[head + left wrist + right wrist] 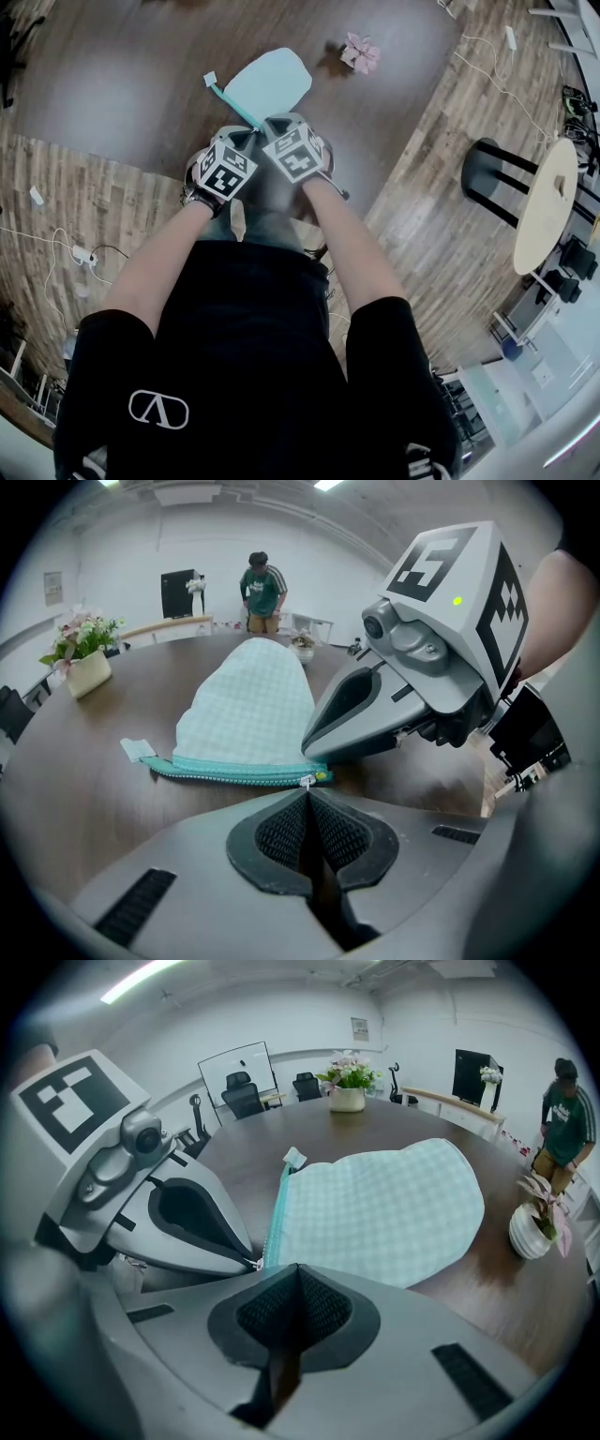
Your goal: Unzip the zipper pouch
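Note:
The pale teal checked pouch [270,82] lies flat on the dark wooden table [122,84]. Its teal zipper [234,772] runs closed along the near edge, with a white tag [137,749] at the far end. My left gripper [307,789] is shut with the small metal zipper pull [306,780] at its tip. My right gripper [292,1269] is shut on the pouch's near corner [281,1252], right beside the left one. In the head view both grippers, left [246,136] and right [272,124], meet at that same end of the pouch.
A pink flower pot [361,52] stands beyond the pouch to the right, and a small white vase [534,1227] sits near the pouch's far side. A person [262,591] stands at the table's far end. A round side table [548,202] and stool [487,169] stand on the floor at right.

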